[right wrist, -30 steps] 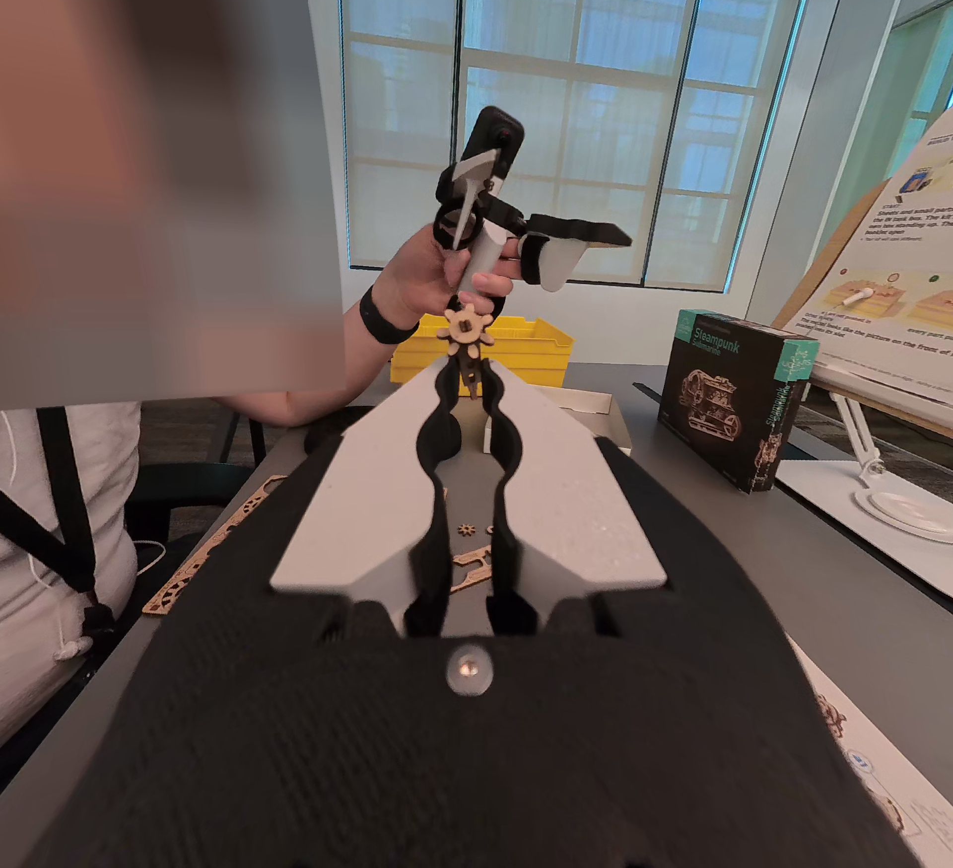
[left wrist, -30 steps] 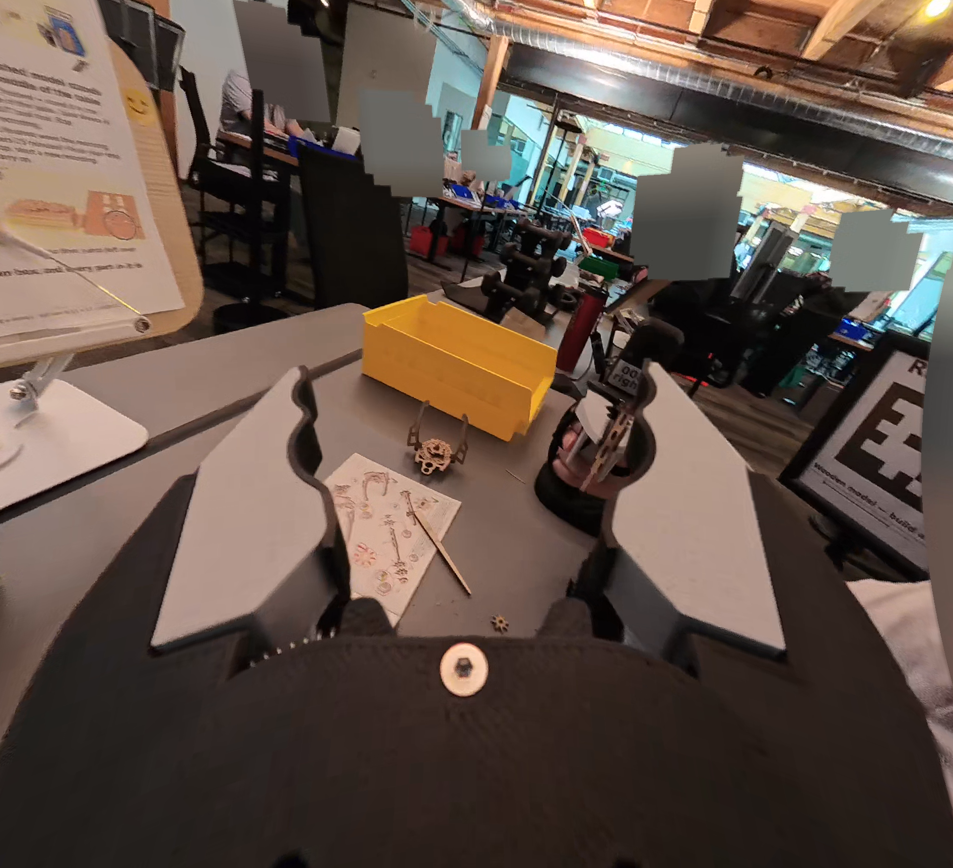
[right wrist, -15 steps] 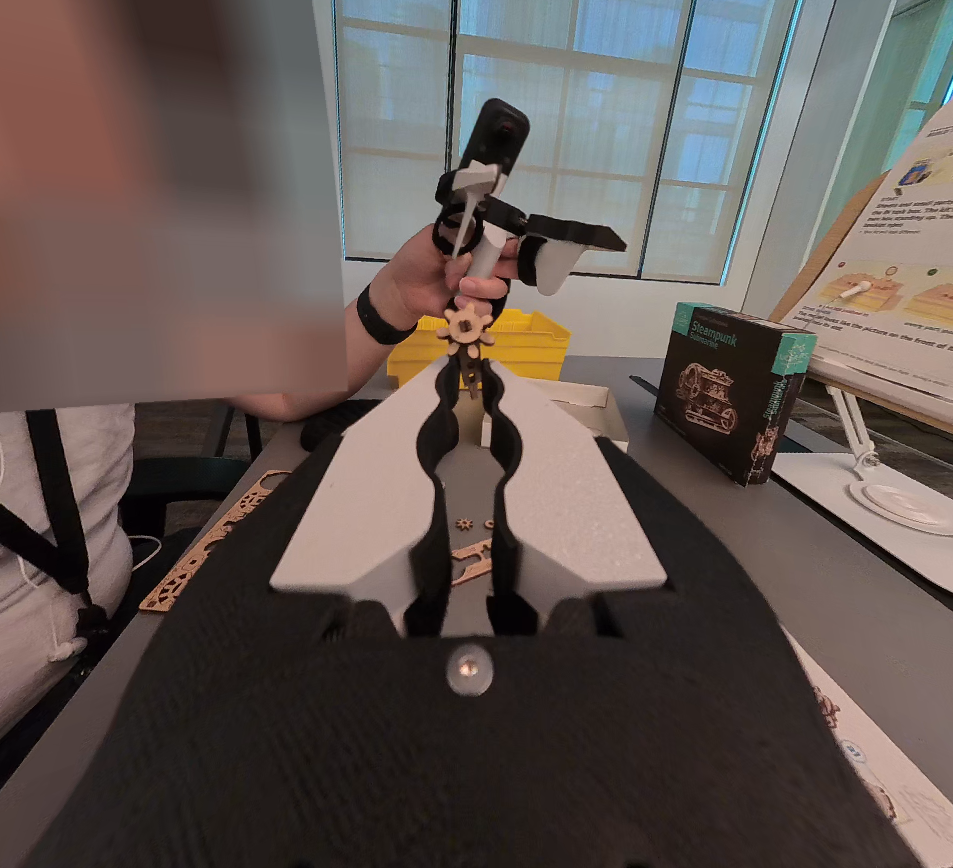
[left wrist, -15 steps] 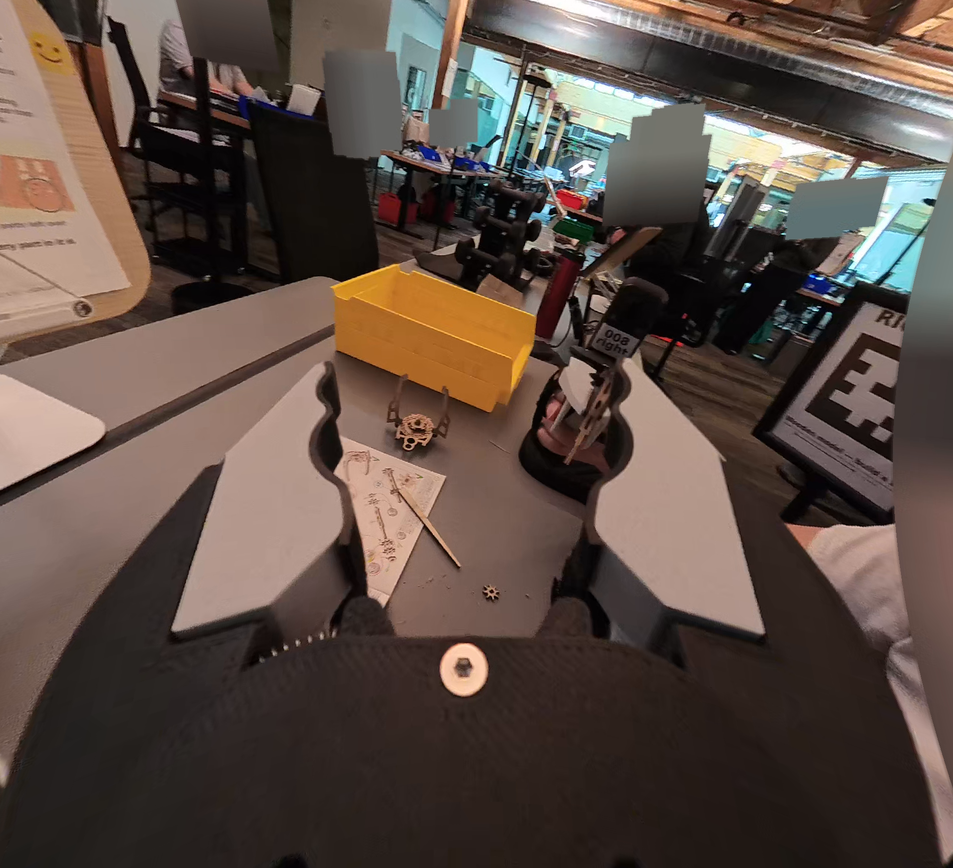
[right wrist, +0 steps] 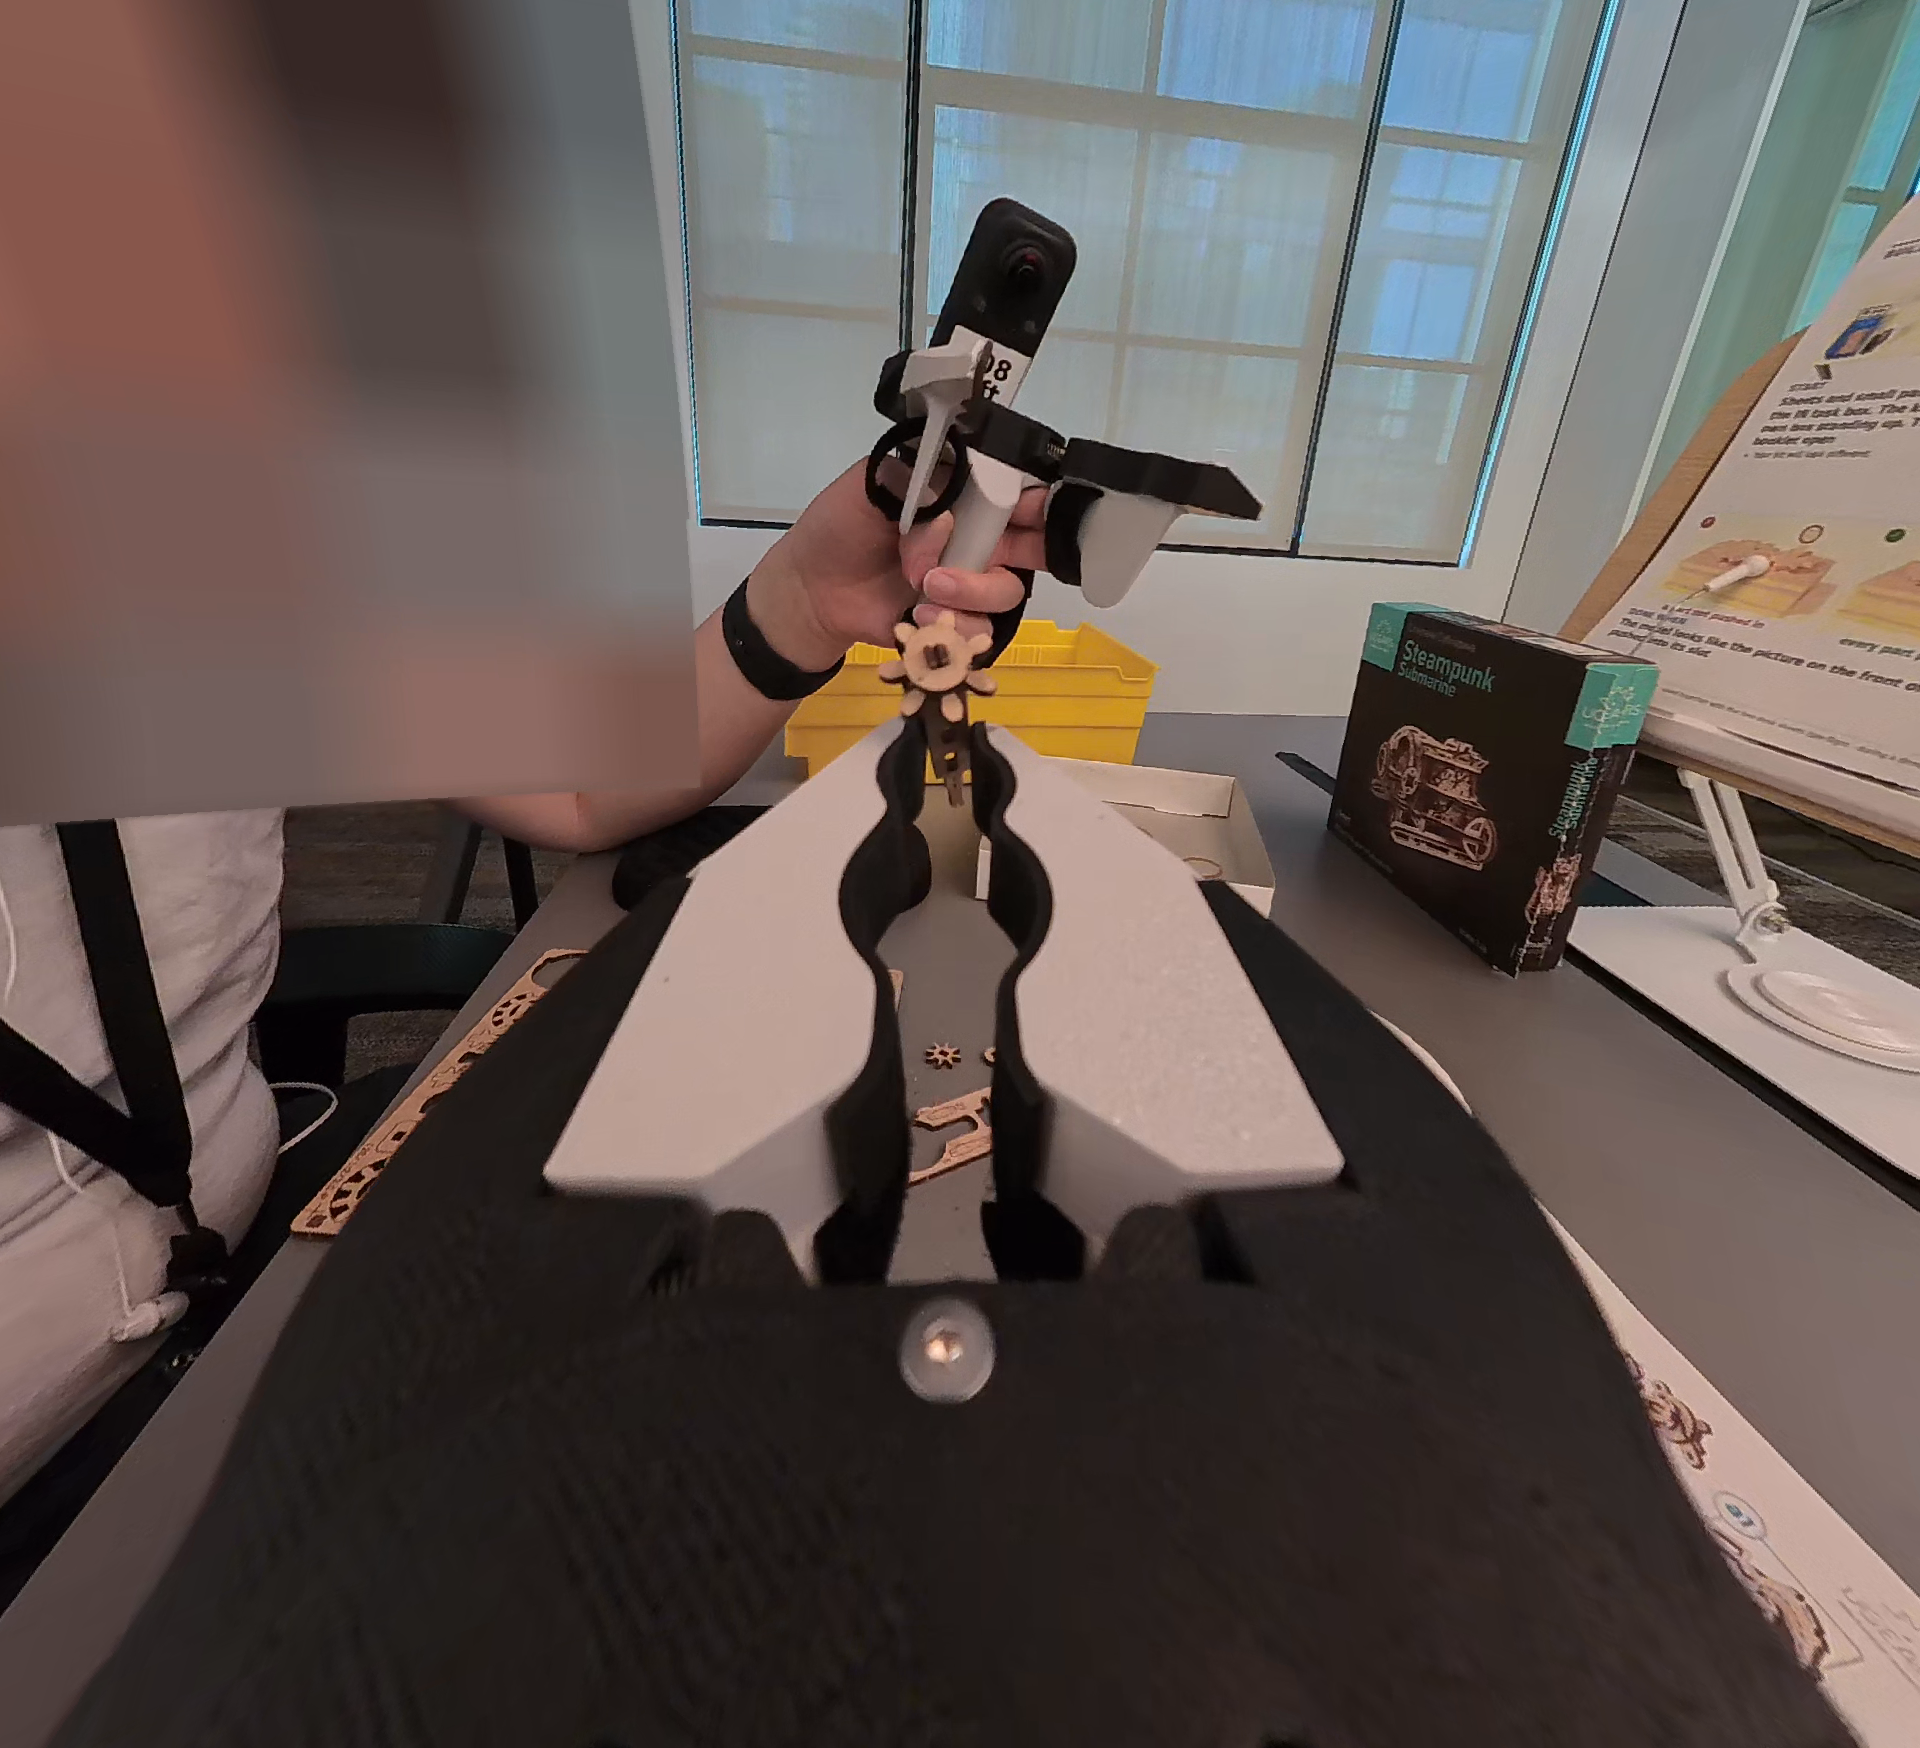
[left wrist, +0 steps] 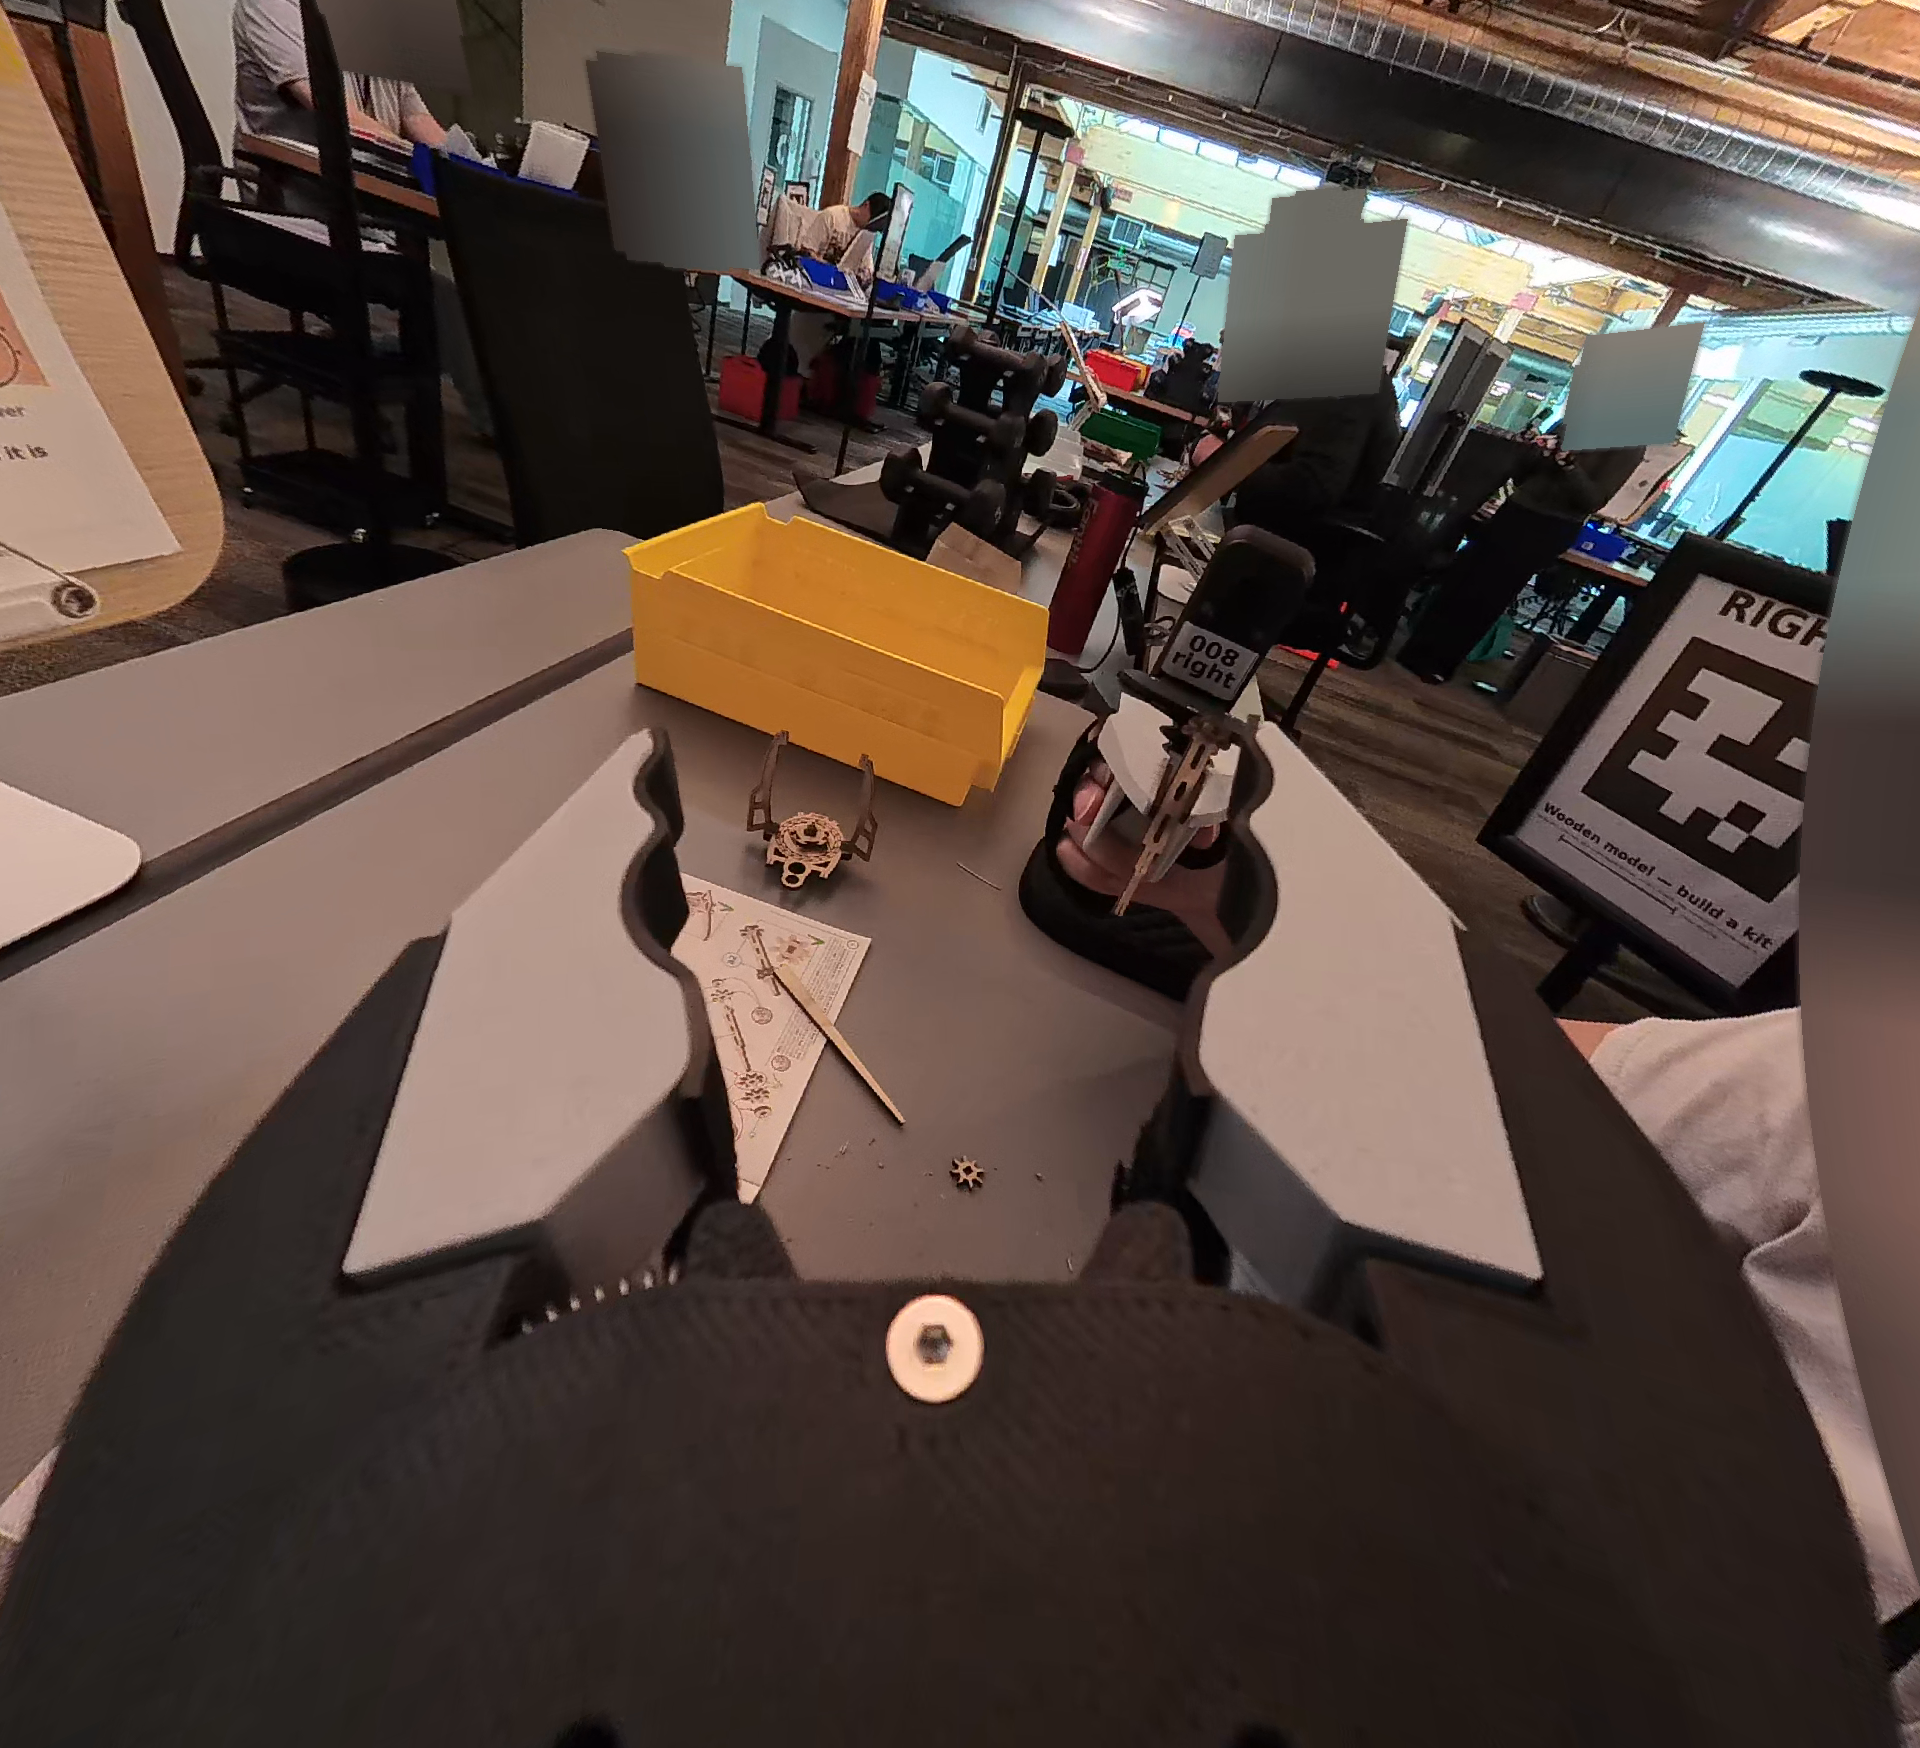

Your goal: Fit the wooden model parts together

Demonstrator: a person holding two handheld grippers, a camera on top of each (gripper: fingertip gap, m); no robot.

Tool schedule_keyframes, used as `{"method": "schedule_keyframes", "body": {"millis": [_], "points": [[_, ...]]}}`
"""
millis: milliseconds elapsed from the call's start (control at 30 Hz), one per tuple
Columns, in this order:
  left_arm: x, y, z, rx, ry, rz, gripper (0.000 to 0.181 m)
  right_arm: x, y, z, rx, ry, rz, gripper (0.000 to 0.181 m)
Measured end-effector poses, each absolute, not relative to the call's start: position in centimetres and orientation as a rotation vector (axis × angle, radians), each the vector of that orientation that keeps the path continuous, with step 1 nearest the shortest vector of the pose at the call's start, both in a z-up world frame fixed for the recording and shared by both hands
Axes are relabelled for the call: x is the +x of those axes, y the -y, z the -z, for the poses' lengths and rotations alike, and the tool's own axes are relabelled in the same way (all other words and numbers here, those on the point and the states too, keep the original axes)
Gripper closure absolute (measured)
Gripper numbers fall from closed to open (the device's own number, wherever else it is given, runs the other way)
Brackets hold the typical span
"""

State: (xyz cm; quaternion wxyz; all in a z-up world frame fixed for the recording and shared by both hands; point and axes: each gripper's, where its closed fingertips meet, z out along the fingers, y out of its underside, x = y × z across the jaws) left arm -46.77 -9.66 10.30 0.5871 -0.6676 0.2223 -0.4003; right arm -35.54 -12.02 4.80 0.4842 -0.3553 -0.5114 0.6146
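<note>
Up front, wooden gear piece between right gripper jaws

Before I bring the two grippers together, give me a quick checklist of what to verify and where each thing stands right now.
1. Right gripper clamped on the gear-and-strip piece: ok, fingers closed on the strip below the gear.
2. Left gripper free to take a part: ok, fingers wide apart, nothing between them.
3. Piece held clear of the table: ok, raised in the air.
4. Partly built assembly reachable: ok, it stands in front of the yellow bin.
5. Loose small gear accounted for: ok, it lies on the table.
6. Where the held piece mates: cannot tell.
</note>
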Motion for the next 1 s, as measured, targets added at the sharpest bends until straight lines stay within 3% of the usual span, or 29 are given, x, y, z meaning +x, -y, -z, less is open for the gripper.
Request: {"method": "schedule_keyframes", "body": {"millis": [1000], "points": [[-46.15, 9.44, -9.59, -1.582, -0.511, 0.958, 0.073, -35.27, 12.05, -5.21, -0.855, 1.228, -1.534, 0.175]]}}
